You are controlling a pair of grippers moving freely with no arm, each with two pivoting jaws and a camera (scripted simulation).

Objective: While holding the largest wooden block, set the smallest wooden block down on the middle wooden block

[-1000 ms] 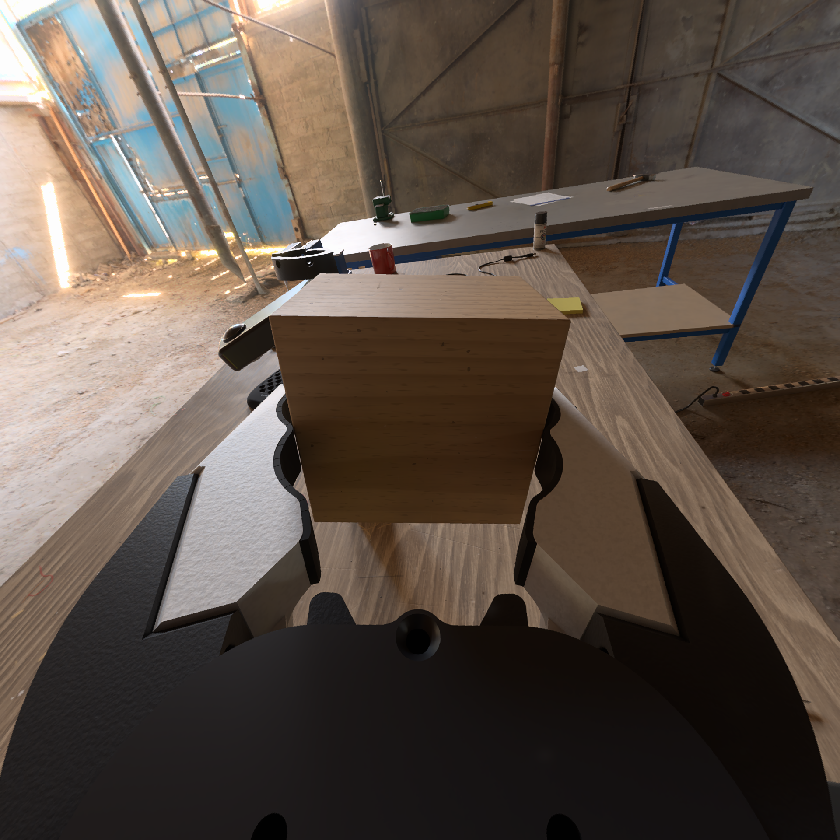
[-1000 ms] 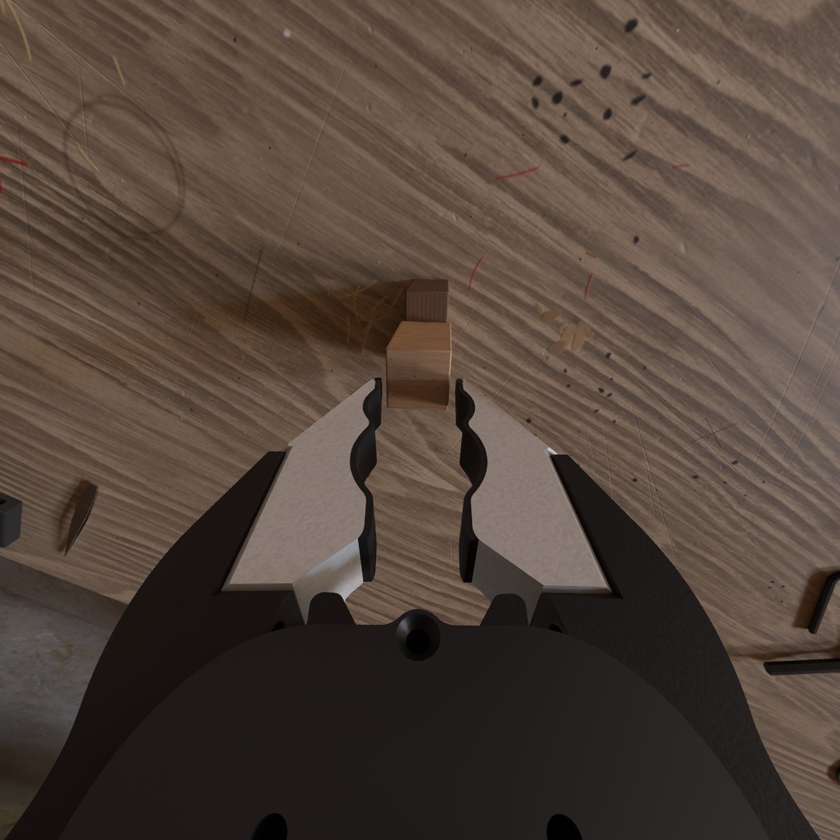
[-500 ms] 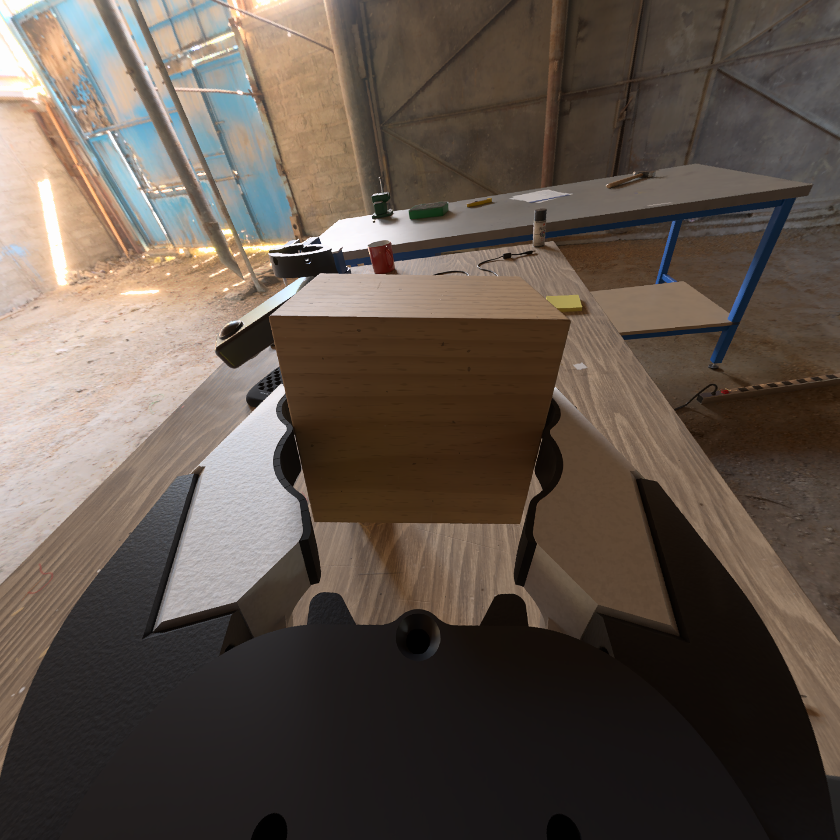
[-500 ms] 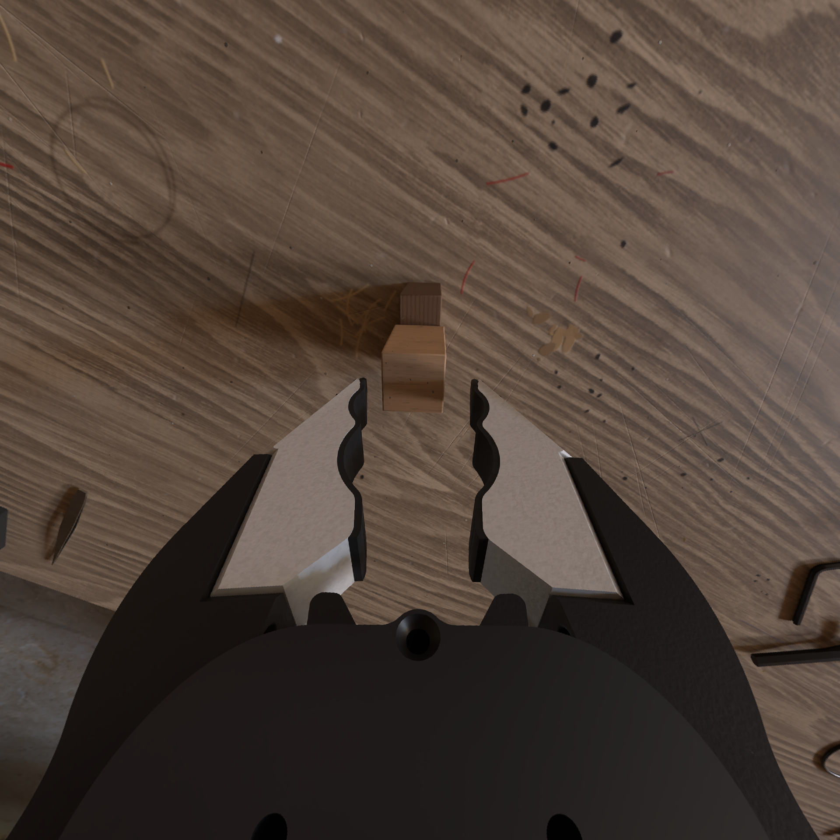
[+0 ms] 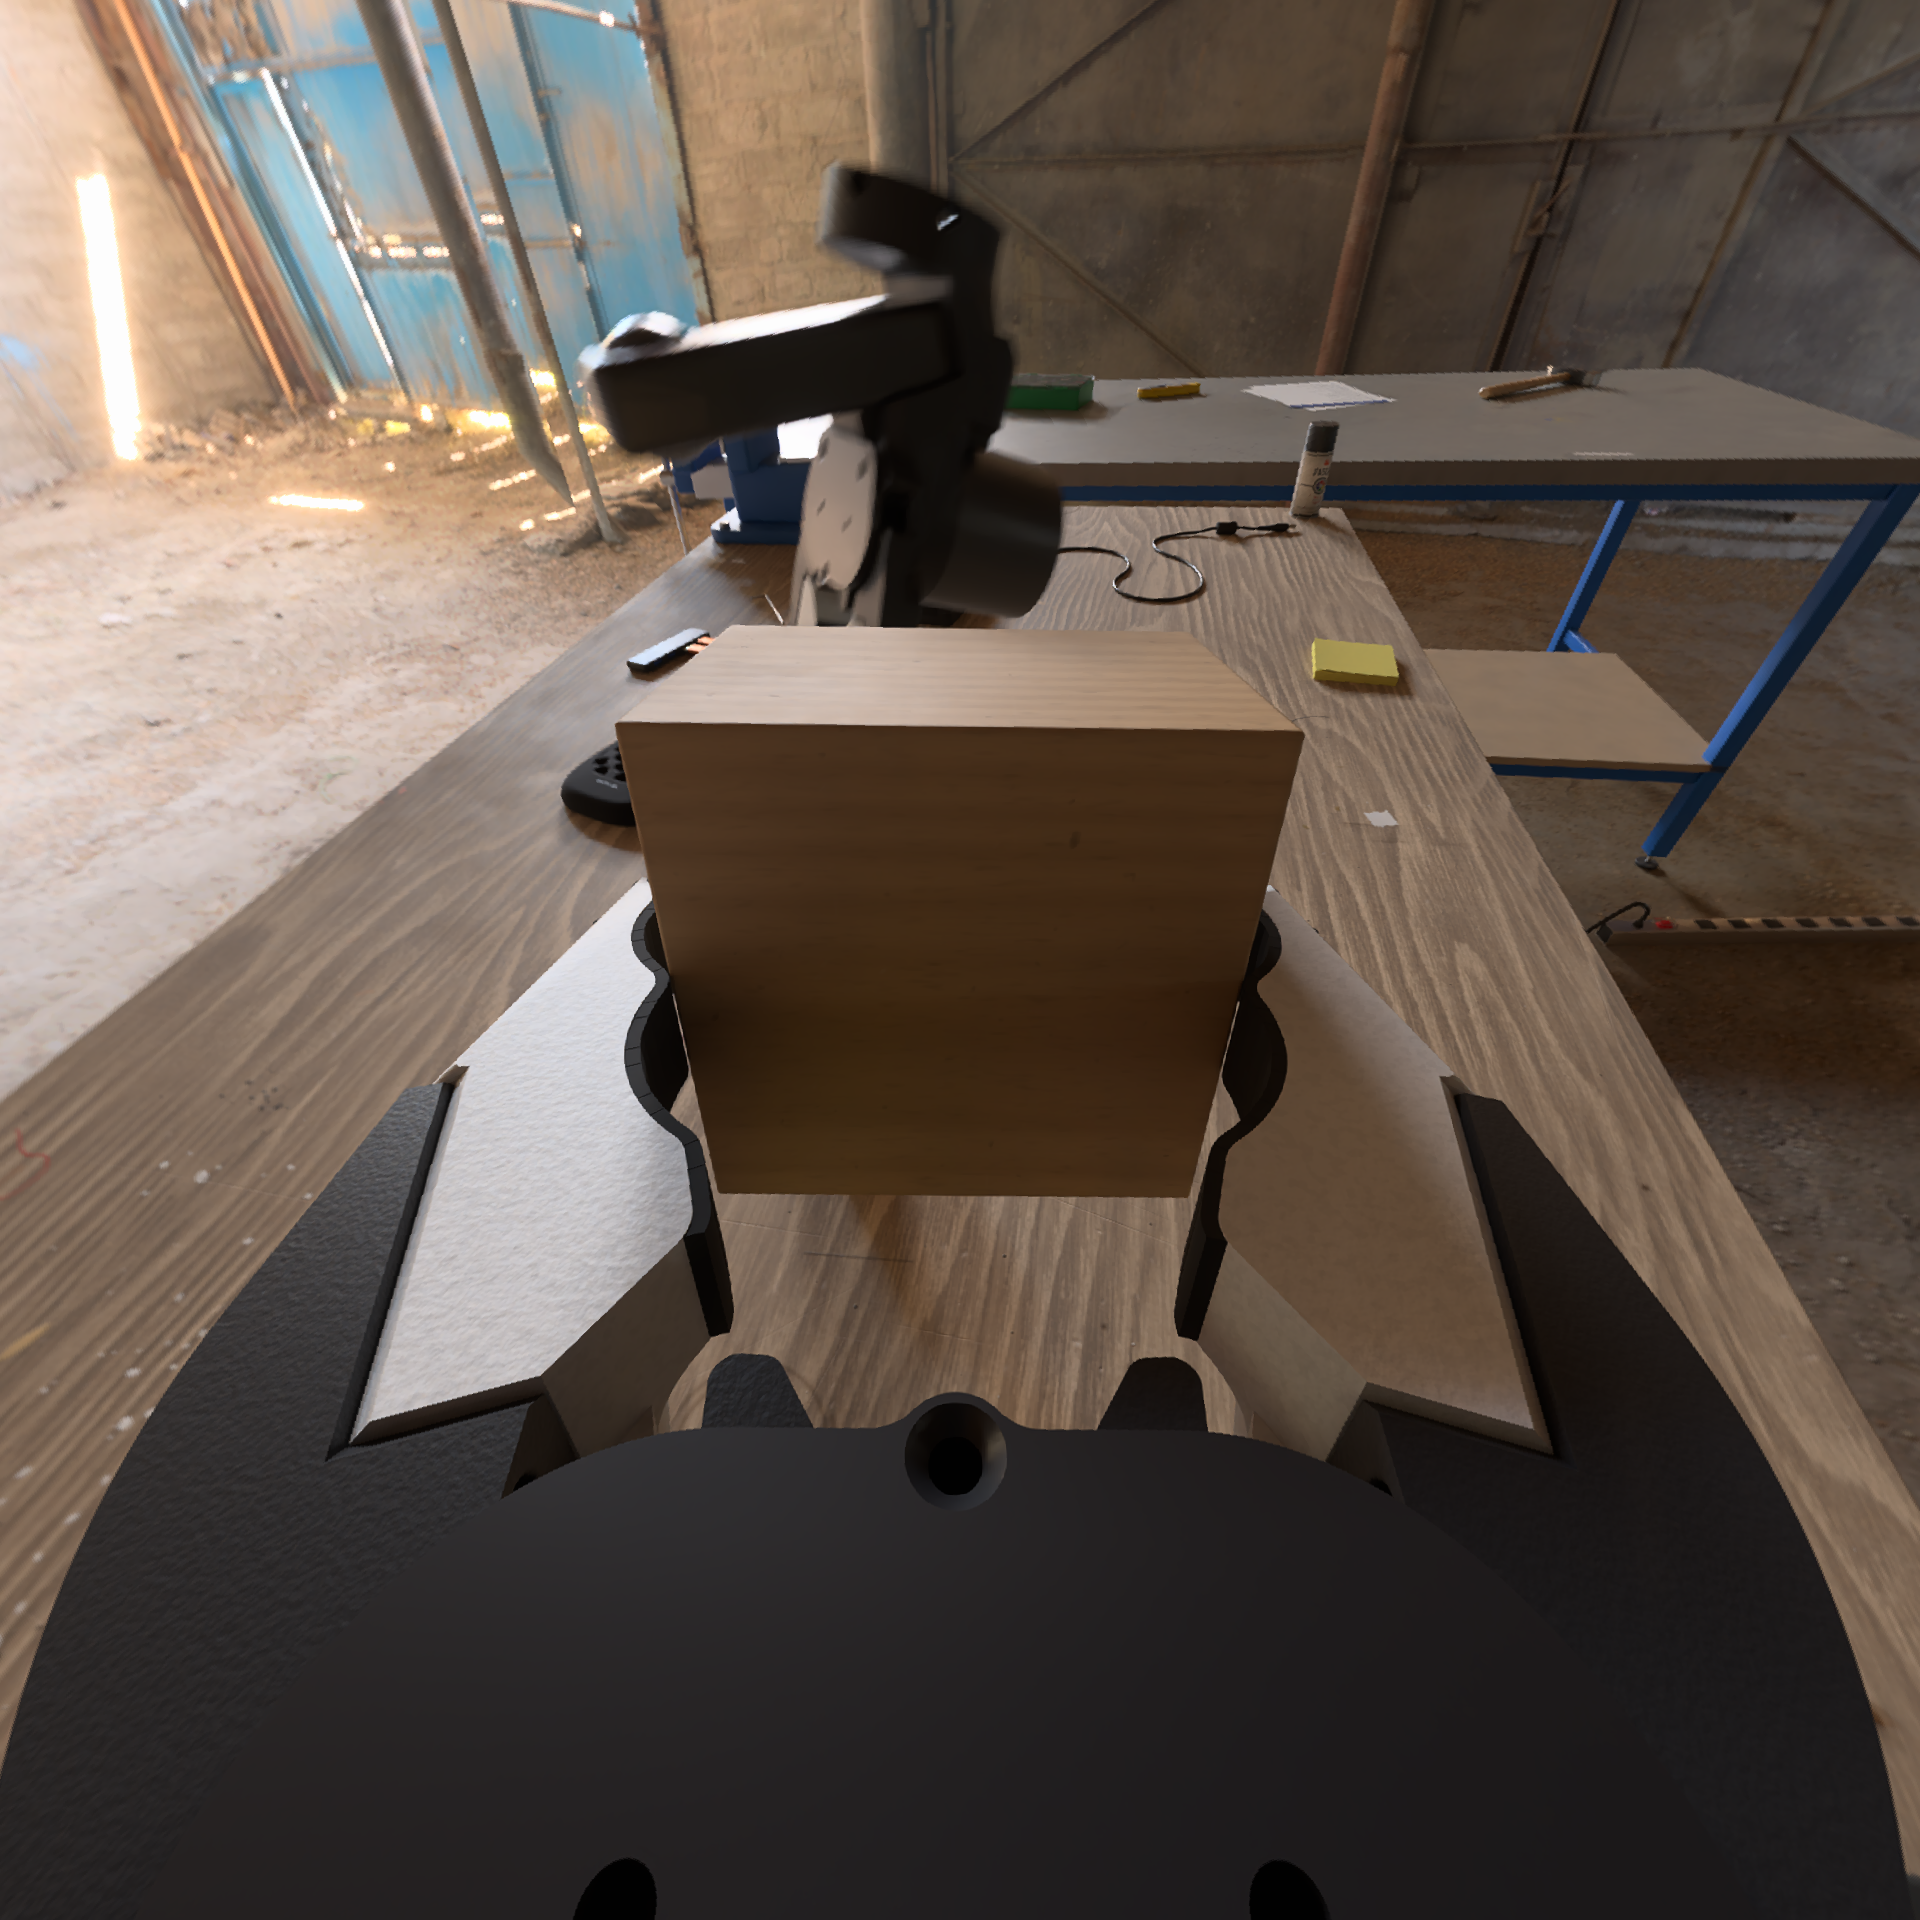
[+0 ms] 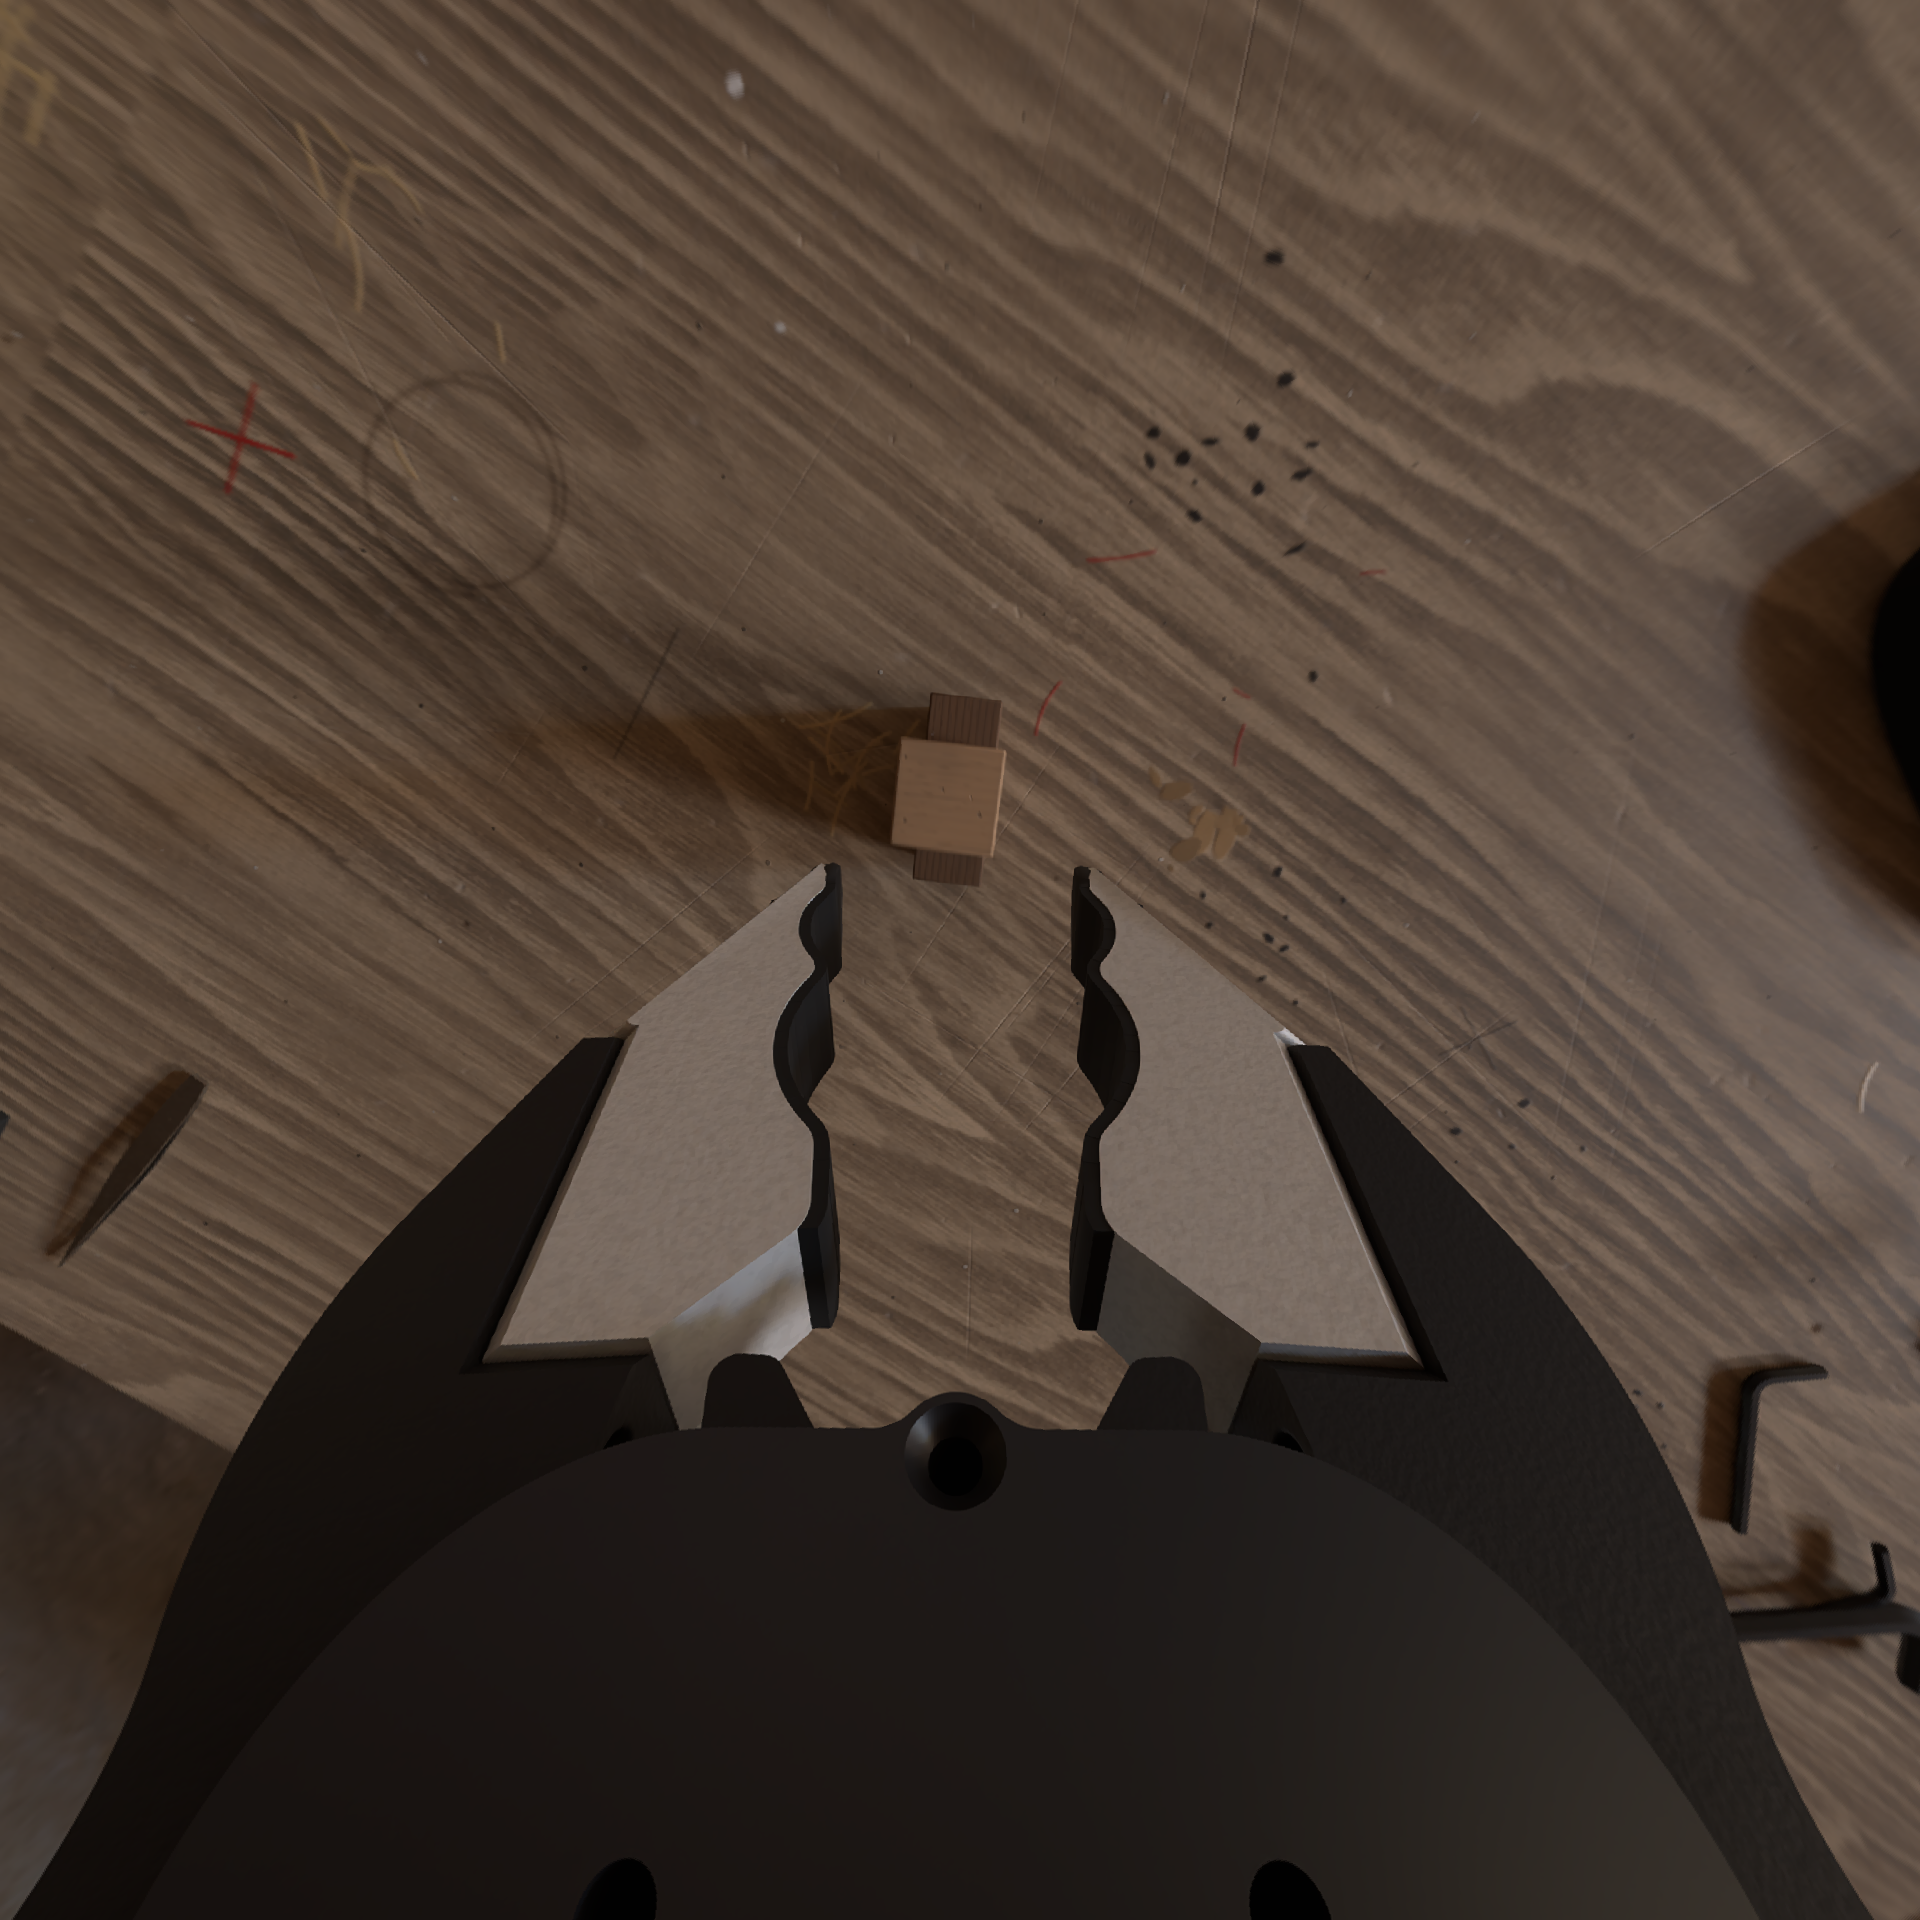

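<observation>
My left gripper [image 5: 954, 925] is shut on the largest wooden block [image 5: 956, 935] and holds it just above the wooden table [image 5: 1455, 987]. In the right wrist view, looking straight down, the small light block [image 6: 949, 795] lies on a darker wooden block [image 6: 964, 715], whose ends show past it on the far and near sides. My right gripper [image 6: 956, 873] is open and empty, high above them and touching neither. The right gripper also shows blurred in the left wrist view [image 5: 883, 447], beyond the big block.
Black hex keys [image 6: 1756, 1444] lie at the right, a dark blade-like tool [image 6: 135, 1153] at the left near the table edge, and a dark object [image 6: 1901, 675] at the right edge. Ahead lie a yellow pad [image 5: 1354, 662], a cable [image 5: 1164, 566] and a second bench [image 5: 1507, 436].
My right gripper opened, let go of the small block on the darker block, and rose away; it now shows high in the left wrist view. The left gripper keeps the big block.
</observation>
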